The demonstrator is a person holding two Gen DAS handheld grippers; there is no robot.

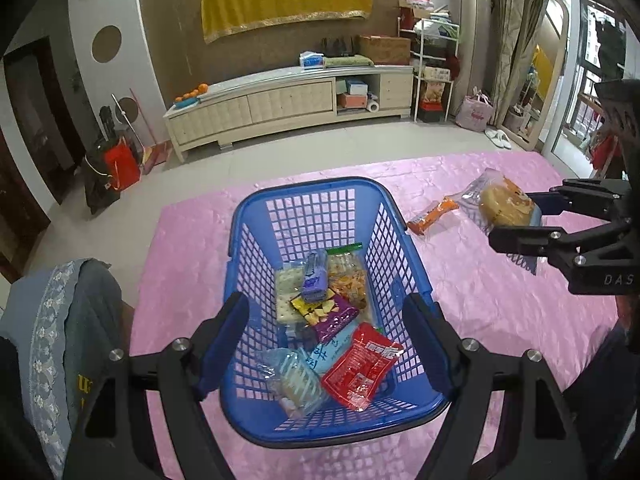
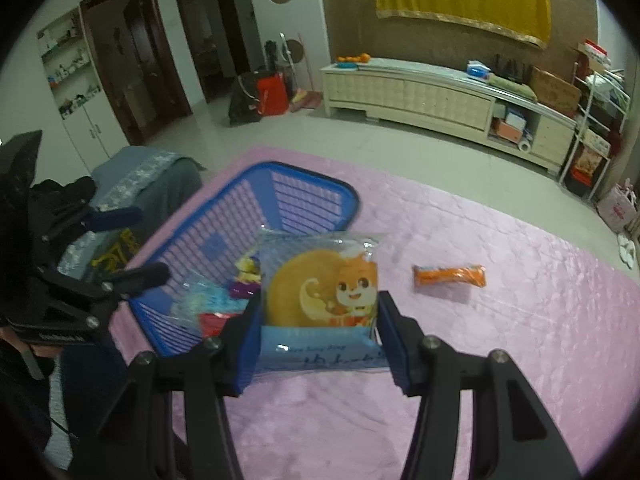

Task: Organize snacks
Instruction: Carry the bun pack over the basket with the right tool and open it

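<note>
Cartoon print on bread packet point(image 2: 320, 284) shows only from right wrist.

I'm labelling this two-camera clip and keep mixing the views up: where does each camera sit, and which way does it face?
Left wrist: on the left tongs, angled down into the blue plastic lattice basket of snacks; its open fingers show, with the right tongs at the right edge.
Right wrist: on the right tongs, looking down at the clear round-cake packet they grip; the left tongs show at left.
Shared: basket, cake packet, orange snack wrapper, pink quilted cloth.
</note>
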